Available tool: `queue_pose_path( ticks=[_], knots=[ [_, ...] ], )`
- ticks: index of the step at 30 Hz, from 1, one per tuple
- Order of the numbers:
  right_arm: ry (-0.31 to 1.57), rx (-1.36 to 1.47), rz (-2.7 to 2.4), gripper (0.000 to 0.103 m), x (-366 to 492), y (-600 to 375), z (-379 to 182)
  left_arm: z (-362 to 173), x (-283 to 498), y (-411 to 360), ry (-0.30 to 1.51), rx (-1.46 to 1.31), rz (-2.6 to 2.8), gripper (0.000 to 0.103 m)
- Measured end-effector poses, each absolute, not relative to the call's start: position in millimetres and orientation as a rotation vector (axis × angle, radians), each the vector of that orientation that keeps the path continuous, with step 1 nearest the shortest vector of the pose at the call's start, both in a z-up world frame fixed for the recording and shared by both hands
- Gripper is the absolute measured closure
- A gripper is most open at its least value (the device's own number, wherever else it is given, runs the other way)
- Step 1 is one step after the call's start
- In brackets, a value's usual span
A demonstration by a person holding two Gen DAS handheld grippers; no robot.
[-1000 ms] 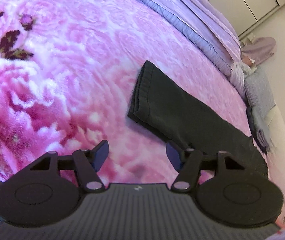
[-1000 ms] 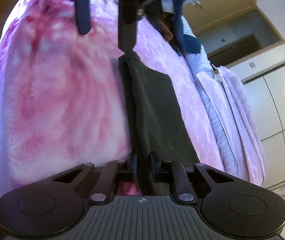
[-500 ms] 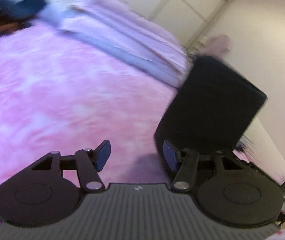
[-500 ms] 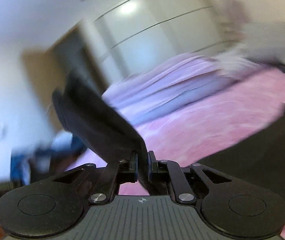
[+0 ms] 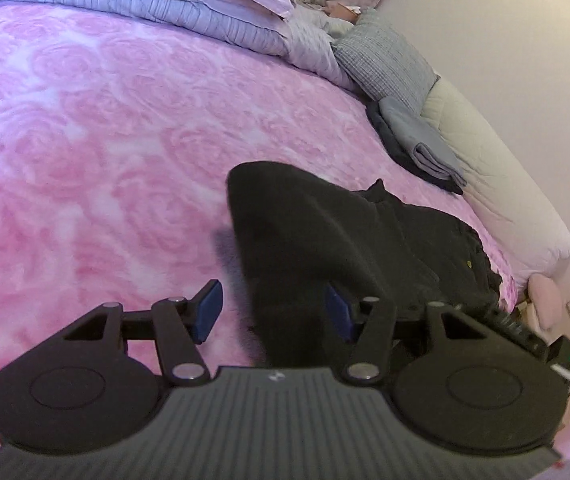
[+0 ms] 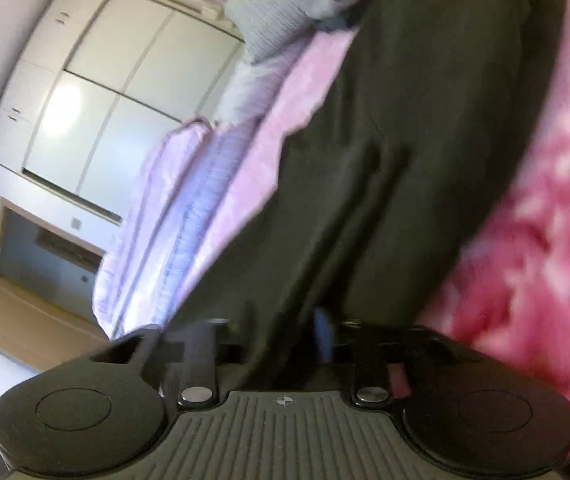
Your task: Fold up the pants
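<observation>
Pants doubled over on pink bed; right gripper jaws just opening, probably releasing the fold; left gripper half-open, gripping nothing.

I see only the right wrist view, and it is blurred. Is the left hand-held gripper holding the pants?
Observer: No. The left hand-held gripper is open. Its jaws have just been closing a little, with the pants between them but not pinched.
Operator: Do the pants lie flat?
Observer: No. They rest on the pink blanket, humped up at the near end.
Operator: Is anything close to them?
Observer: A stack of folded clothes lies beyond them at the bed's edge, apart from them.
</observation>
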State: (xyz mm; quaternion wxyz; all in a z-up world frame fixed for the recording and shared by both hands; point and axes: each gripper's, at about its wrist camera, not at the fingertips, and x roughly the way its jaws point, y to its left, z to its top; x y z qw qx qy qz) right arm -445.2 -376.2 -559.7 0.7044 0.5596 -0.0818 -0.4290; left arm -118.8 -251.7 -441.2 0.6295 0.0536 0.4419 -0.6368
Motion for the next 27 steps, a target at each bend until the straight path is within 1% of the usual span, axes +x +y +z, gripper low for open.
queue_pose_path(
  ticks=[4, 7, 8, 9, 10, 11, 13, 15, 16, 17, 18, 19, 20, 21, 22, 24, 25, 26, 27],
  knots=[
    [-0.253, 1.351, -1.009, 0.057, -454, -396, -567, -439, -115, -252, 0.998, 0.125, -1.451, 0.052],
    [-0.259, 1.355, -1.05, 0.057, -446, -409, -564, -440, -111, -245, 1.002, 0.126, -1.431, 0.052],
    [-0.259, 1.351, -1.062, 0.058, -443, -412, -563, -440, -109, -244, 1.005, 0.128, -1.423, 0.052],
    [-0.248, 1.336, -1.073, 0.061, -438, -413, -560, -441, -108, -243, 1.005, 0.13, -1.418, 0.052],
    [-0.212, 1.287, -1.093, 0.068, -433, -412, -553, -440, -106, -242, 1.001, 0.134, -1.411, 0.052],
    [-0.159, 1.21, -1.118, 0.097, -422, -414, -546, -439, -105, -241, 0.995, 0.134, -1.409, 0.052],
    [-0.083, 0.996, -1.14, 0.098, -411, -406, -521, -436, -104, -239, 0.977, 0.138, -1.408, 0.052],
    [-0.068, 0.733, -1.106, 0.099, -394, -386, -491, -433, -104, -240, 0.951, 0.145, -1.414, 0.053],
    [-0.049, 0.642, -1.117, 0.099, -385, -379, -484, -432, -105, -241, 0.937, 0.156, -1.417, 0.057],
    [-0.016, 0.619, -1.164, 0.099, -378, -379, -487, -431, -106, -243, 0.93, 0.173, -1.416, 0.06],
    [0.038, 0.667, -1.216, 0.099, -380, -388, -500, -431, -107, -245, 0.922, 0.19, -1.416, 0.061],
    [0.091, 0.786, -1.254, 0.099, -387, -402, -521, -432, -109, -246, 0.914, 0.201, -1.419, 0.064],
    [0.11, 0.902, -1.276, 0.098, -394, -413, -539, -432, -109, -248, 0.909, 0.21, -1.419, 0.065],
    [0.08, 0.967, -1.27, 0.099, -400, -417, -553, -433, -110, -249, 0.902, 0.222, -1.42, 0.066],
    [0.059, 0.953, -1.261, 0.099, -399, -417, -554, -433, -111, -250, 0.893, 0.231, -1.419, 0.067],
    [0.093, 0.925, -1.266, 0.098, -393, -418, -547, -432, -112, -253, 0.874, 0.253, -1.414, 0.068],
    [0.106, 0.953, -1.244, 0.098, -392, -426, -547, -431, -112, -254, 0.869, 0.256, -1.417, 0.071],
    [0.129, 0.976, -1.229, 0.096, -395, -428, -546, -429, -112, -256, 0.863, 0.256, -1.422, 0.075],
    [0.152, 0.976, -1.222, 0.092, -398, -434, -544, -425, -113, -257, 0.852, 0.256, -1.43, 0.076]
  ],
)
